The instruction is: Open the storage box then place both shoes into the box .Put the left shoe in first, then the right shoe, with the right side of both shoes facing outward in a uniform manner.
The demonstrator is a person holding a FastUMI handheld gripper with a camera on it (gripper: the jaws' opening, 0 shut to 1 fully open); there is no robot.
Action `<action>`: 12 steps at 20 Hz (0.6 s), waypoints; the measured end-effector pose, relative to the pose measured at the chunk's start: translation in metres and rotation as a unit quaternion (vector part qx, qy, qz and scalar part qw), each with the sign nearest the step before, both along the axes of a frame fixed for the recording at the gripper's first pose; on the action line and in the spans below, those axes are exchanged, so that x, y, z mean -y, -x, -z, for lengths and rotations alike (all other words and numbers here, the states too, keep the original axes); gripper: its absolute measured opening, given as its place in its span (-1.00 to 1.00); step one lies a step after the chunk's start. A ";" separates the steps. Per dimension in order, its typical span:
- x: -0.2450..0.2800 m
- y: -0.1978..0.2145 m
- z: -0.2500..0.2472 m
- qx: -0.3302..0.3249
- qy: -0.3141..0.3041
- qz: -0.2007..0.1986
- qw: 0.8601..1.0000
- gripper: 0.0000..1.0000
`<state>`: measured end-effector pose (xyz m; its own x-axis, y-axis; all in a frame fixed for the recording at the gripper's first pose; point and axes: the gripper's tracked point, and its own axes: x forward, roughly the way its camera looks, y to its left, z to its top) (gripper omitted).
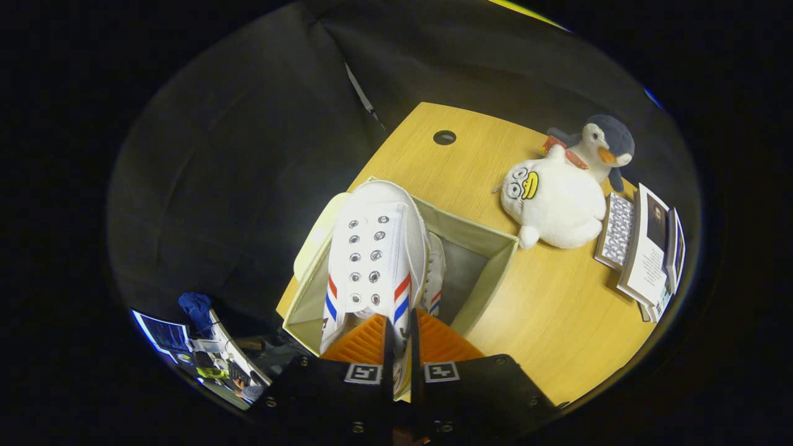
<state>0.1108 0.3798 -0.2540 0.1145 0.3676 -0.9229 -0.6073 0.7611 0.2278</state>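
My gripper [400, 337] is shut on the heel edge of a white sneaker [375, 254] with red and blue stripes, which hangs toe-forward over the open beige storage box [489, 272]. A second matching white sneaker [435, 272] stands inside the box, just to the right of the held one and partly hidden by it. The box's pale lid [313, 244] hangs down beyond the box's left wall, off the side of the wooden table [557, 322].
Beyond the box to the right lie a white duck plush [554, 207] and a grey penguin plush [604, 145]. Books [644, 248] are stacked near the table's right edge. A cable hole [444, 137] marks the table's far end. A cluttered desk [204, 353] sits below left.
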 end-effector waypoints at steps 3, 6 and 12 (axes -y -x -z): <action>-0.006 0.001 -0.028 0.019 -0.023 -0.022 0.999 -0.25; 0.006 -0.006 -0.049 0.062 -0.033 -0.030 0.997 0.90; 0.064 -0.019 -0.104 0.152 -0.069 0.021 0.986 0.92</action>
<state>0.1297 0.3158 -0.1499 0.3962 0.4766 -0.7848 -0.6318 0.7617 0.1436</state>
